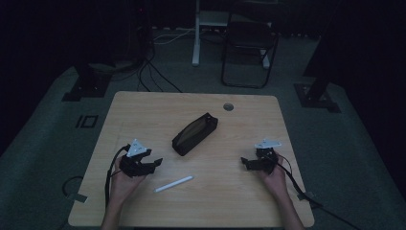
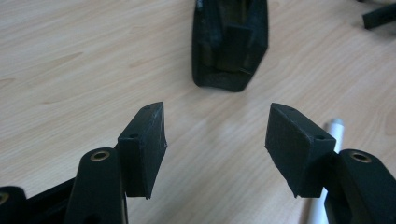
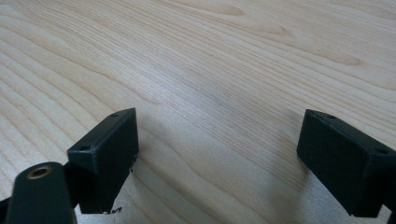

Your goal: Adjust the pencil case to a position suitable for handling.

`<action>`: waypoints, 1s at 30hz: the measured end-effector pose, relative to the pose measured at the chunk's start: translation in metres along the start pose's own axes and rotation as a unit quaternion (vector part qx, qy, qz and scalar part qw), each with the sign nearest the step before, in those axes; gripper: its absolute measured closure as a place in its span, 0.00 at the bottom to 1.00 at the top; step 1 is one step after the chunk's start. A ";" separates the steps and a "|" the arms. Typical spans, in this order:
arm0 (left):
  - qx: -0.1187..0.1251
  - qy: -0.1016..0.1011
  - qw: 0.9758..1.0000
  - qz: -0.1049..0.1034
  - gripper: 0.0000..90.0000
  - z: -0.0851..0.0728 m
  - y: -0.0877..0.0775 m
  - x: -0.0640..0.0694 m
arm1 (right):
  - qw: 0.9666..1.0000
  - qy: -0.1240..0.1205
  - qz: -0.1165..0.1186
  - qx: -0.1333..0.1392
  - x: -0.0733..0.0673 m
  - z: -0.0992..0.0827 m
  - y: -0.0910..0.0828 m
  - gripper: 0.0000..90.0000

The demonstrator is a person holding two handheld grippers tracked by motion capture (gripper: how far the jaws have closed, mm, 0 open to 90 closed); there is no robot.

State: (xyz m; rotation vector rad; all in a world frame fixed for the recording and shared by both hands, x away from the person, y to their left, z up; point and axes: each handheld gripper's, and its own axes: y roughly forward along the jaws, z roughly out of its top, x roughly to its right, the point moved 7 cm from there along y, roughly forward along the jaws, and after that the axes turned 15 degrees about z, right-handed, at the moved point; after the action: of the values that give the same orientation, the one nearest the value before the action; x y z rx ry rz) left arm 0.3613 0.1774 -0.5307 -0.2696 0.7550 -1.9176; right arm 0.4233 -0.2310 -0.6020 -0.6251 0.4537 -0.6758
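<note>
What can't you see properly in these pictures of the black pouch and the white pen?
- Black fabric pouch: inside too dark in the high view; top cut off by the edge in the left gripper view.
- White slim pen: mostly hidden behind the left gripper there.
- Person's hands: forearms cut off by the bottom edge of the high view.
- Room beyond the wooden table: too dark.

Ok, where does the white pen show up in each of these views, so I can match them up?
High view: the white pen lies near the front of the table, right of the left gripper.
Left gripper view: the pen's tip pokes out behind the right-hand jaw, lower right.
Right gripper view: bare wood between open jaws.
Shared landmark: the black pencil case, at top centre of the left gripper view.
</note>
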 end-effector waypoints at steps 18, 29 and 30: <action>0.005 0.038 0.999 -0.031 0.43 -0.018 -0.002 0.027 | 1.000 0.000 0.000 0.000 0.000 0.000 0.000 0.14; -0.001 0.069 0.996 -0.057 0.45 -0.027 -0.001 0.047 | 1.000 0.000 0.000 0.000 0.000 0.000 0.000 0.14; -0.003 0.073 0.996 -0.059 0.45 -0.028 -0.001 0.050 | 1.000 0.000 0.000 0.000 0.000 0.000 0.000 0.14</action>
State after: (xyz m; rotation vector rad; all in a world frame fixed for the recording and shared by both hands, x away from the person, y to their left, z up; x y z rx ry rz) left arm 0.3239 0.1450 -0.5583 -0.1826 0.8569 -2.0630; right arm 0.4233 -0.2310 -0.6020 -0.6252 0.4538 -0.6756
